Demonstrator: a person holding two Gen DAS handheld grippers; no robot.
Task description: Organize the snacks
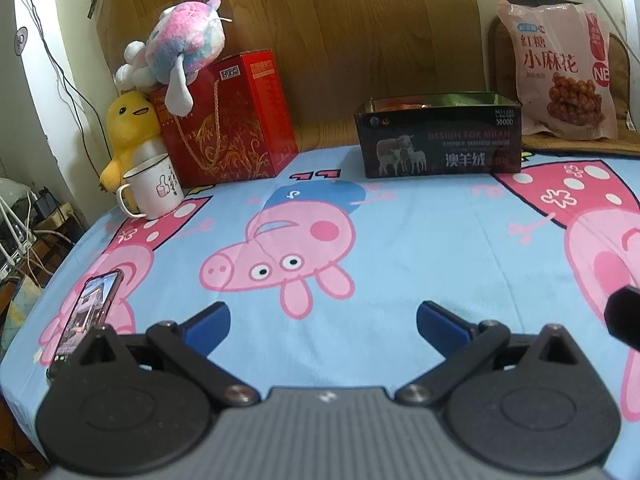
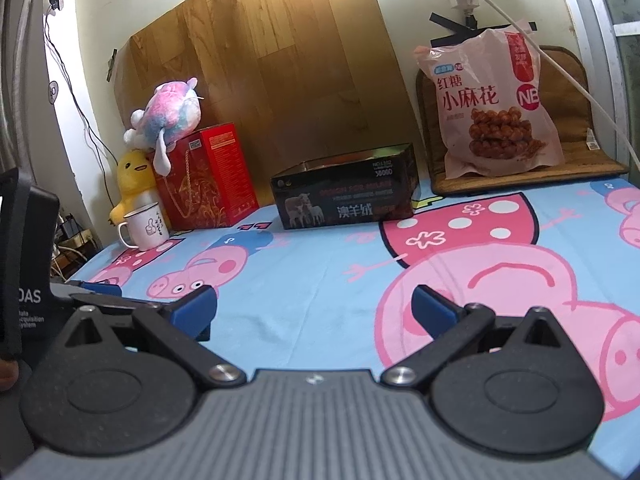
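A pink snack bag [image 1: 560, 68] [image 2: 498, 104] with a picture of fried twists leans upright against the wall at the back right, on a brown mat [image 2: 584, 168]. Left of it stands an open black box [image 1: 440, 140] [image 2: 346, 194] with sheep printed on its front; something orange shows inside. My left gripper [image 1: 323, 322] hovers open over the cartoon-pig cloth [image 1: 400, 240], nothing between its blue pads [image 1: 208, 324]. My right gripper [image 2: 314, 310] is open too and empty, low over the cloth [image 2: 320, 272]. The left gripper's body [image 2: 24, 264] shows at the left edge of the right wrist view.
At the back left stand a red gift box [image 1: 232, 120] [image 2: 208, 180] with a pastel plush [image 1: 184, 48] on top, a yellow duck plush [image 1: 128, 132] and a white mug [image 1: 154, 188] [image 2: 144, 226]. A phone [image 1: 86, 312] lies near the left table edge. Cables hang right [image 2: 560, 68].
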